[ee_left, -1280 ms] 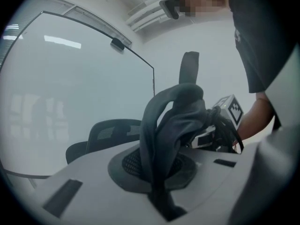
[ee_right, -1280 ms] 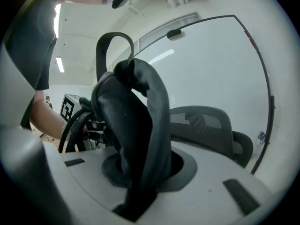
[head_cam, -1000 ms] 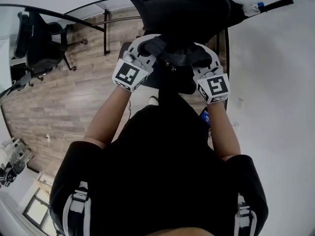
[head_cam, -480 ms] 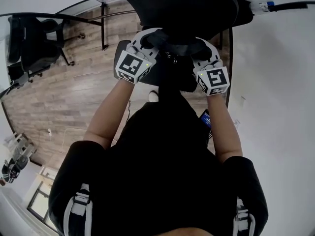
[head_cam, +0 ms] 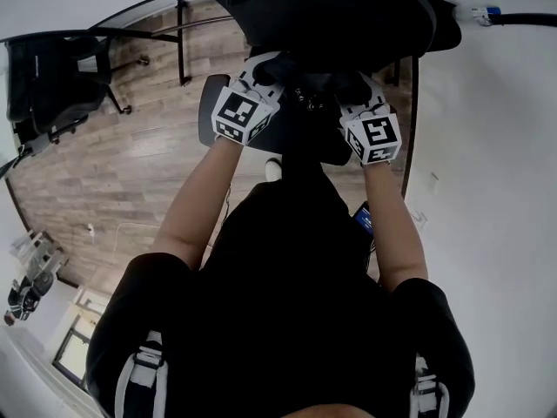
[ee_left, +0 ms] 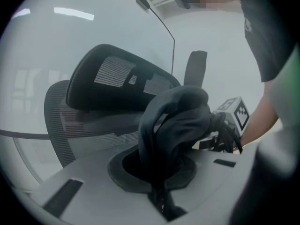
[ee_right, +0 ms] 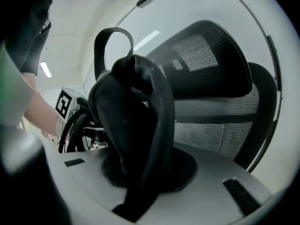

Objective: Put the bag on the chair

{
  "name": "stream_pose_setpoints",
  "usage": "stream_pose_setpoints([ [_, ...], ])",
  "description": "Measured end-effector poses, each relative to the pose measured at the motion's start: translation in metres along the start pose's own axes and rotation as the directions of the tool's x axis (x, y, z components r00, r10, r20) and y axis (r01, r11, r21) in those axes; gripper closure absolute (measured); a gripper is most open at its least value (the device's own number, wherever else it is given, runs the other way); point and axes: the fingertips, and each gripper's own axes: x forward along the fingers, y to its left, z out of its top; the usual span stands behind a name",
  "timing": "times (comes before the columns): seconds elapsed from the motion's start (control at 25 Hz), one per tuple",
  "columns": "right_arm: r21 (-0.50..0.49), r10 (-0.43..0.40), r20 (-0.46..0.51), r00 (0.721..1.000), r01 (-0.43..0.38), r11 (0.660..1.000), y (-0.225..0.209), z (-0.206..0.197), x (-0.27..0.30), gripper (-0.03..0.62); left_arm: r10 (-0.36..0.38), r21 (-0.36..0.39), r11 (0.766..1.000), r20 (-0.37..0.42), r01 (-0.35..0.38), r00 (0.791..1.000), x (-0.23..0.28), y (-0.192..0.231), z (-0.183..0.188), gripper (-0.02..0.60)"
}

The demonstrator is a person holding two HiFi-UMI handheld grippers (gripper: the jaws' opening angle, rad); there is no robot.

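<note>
Where the bag is: the soft black fabric bag (head_cam: 315, 90) hangs at my 12 o'clock, strung between both grippers, in front of the black mesh-backed office chair (head_cam: 322, 11).
Left gripper: the left gripper (head_cam: 271, 68), at the bag's 9 o'clock, is clamped almost closed on a bunched fold of cloth.
Right gripper: the right gripper (head_cam: 350, 84), at the bag's 3 o'clock, has narrow jaws pinching a thicker roll of fabric below a looped strap (ee_right: 112, 43).
Seat: the dark seat (head_cam: 305, 138) lies under the bag. Whether the cloth touches it I cannot tell.
Handling: I judge it limp and fairly light. It should slump and spread once set down, with little risk of damage.
Where to hold: I'd trust the gathered top folds I have now. Smooth cloth could creep out of a shallow pinch.
Surroundings: wood-plank floor (head_cam: 113, 172) at 9 o'clock, and a second black office chair (head_cam: 48, 77) at 10 o'clock, well apart.
</note>
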Motion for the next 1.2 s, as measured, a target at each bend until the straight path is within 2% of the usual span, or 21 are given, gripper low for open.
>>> stream_pose_setpoints([
  [0.76,0.162,0.004,-0.136,0.991,0.019,0.987,-0.045,-0.095,0.053,0.52,-0.016,-0.08,0.997,-0.155,0.004,0.988,0.062,0.022,-0.096,0.561],
  [1.2,0.235,0.013,-0.153,0.988,0.024,0.972,-0.08,-0.112,0.081,0.516,-0.017,-0.14,0.99,-0.176,-0.008,0.984,0.102,0.044,-0.113,0.561],
])
